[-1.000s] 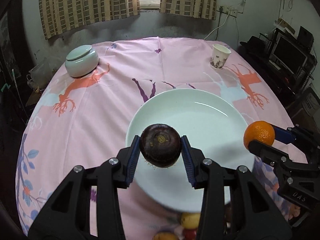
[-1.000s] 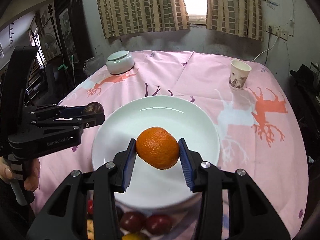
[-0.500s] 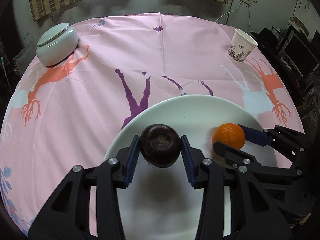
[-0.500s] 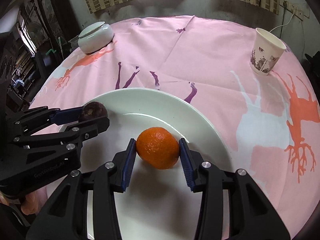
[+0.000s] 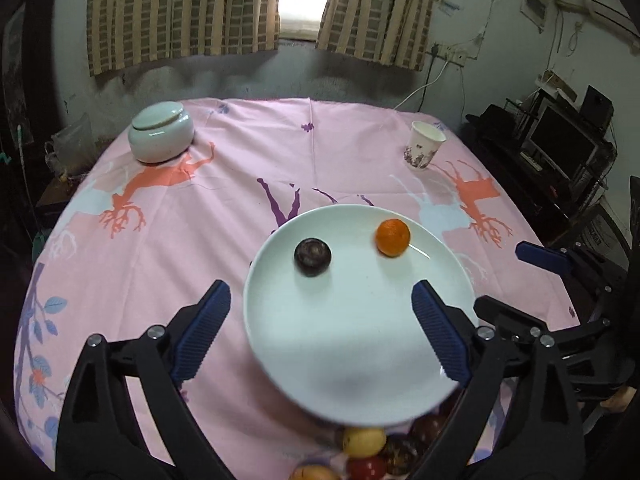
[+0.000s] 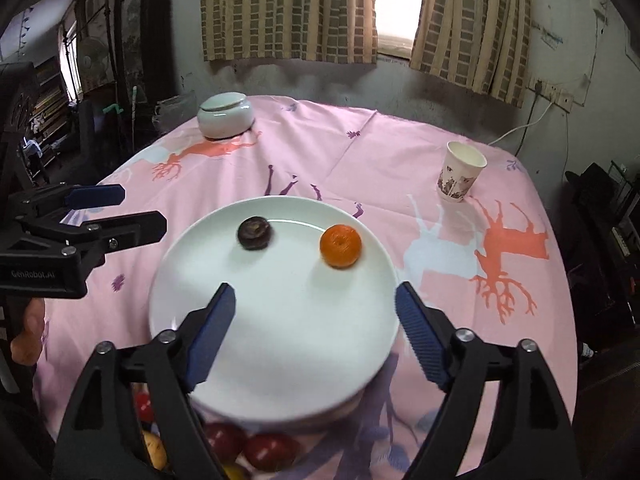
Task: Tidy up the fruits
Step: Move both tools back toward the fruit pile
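Both fruits released since 0.5 s ago: the dark purple fruit (image 5: 312,257) and the orange (image 5: 393,237) were clamped then, now both sit loose on the white plate (image 5: 344,340), apart from each other, purple to the left, orange to the right, in the far half. Both cameras have pulled back and up; more table shows than before.

Left gripper (image 5: 320,336): jaws spread wide, nothing between them. Right gripper (image 6: 316,332): same, wide and empty. Each also shows side-on in the other's view, and there too the blue pads are parted.

Hidden or unclear: near rim of the plate is motion-blurred in both views. Remaining fruits (image 6: 260,448) lie below the plate's near edge, partly behind the gripper arms and cut by the frame; red, yellow and dark ones, count unreadable. The purple fruit is slightly smeared in the right view.

Surfaces: plate glossy, round, shallow. Orange has pebbled skin; purple fruit is matte, round, with a dimple on top. Pink tablecloth (image 5: 200,240), printed with deer shapes and creased down the middle. Lidded ceramic jar (image 5: 161,132) far left, paper cup (image 5: 424,151) far right, both upright.
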Tool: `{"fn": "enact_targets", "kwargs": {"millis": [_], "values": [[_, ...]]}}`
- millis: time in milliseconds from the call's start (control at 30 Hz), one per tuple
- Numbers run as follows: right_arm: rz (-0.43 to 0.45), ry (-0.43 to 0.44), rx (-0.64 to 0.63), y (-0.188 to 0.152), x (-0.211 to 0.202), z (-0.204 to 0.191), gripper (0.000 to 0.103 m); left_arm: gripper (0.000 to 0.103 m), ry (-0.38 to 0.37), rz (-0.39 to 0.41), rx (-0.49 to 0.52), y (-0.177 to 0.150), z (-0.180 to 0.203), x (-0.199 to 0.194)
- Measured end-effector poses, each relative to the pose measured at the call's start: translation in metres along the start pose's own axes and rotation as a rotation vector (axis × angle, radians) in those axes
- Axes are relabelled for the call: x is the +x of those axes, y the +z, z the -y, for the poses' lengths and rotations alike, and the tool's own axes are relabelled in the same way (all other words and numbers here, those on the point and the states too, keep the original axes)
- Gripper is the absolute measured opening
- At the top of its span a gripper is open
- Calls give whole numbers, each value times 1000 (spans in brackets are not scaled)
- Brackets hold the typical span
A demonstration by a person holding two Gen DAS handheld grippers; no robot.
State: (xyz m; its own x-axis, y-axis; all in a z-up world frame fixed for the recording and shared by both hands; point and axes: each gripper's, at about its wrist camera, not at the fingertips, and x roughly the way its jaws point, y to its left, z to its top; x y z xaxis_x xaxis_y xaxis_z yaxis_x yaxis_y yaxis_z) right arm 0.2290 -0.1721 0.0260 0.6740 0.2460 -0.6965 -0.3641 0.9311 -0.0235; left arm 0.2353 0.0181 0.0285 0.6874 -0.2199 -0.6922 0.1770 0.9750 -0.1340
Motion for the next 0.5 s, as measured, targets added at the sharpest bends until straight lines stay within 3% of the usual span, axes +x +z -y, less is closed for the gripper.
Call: {"fn": "enact_targets", "kwargs": {"millis": [100,233,300,367,433,500], "values": [[52,-14,-10,-46,-54,-29,99,98,-11,32,-31,-49,-3,-48],[67,-64,-16,-112,-92,-65,100,101,29,61,-99,-120,-14,-87],[69,-100,-16,-143,-101,-80,100,101,62,40,-127,-152,-22,-92],[57,-148,-7,-161,-100,-84,100,101,73,-31,-142,-174,-30,-88],[30,-124,22,-169,-96,-80,99,101,74,-63,-162,-185,-38,-86],[22,-106,51,-172,-94,-73,79,101,91,-57,-162,-193,-42,-90]]}}
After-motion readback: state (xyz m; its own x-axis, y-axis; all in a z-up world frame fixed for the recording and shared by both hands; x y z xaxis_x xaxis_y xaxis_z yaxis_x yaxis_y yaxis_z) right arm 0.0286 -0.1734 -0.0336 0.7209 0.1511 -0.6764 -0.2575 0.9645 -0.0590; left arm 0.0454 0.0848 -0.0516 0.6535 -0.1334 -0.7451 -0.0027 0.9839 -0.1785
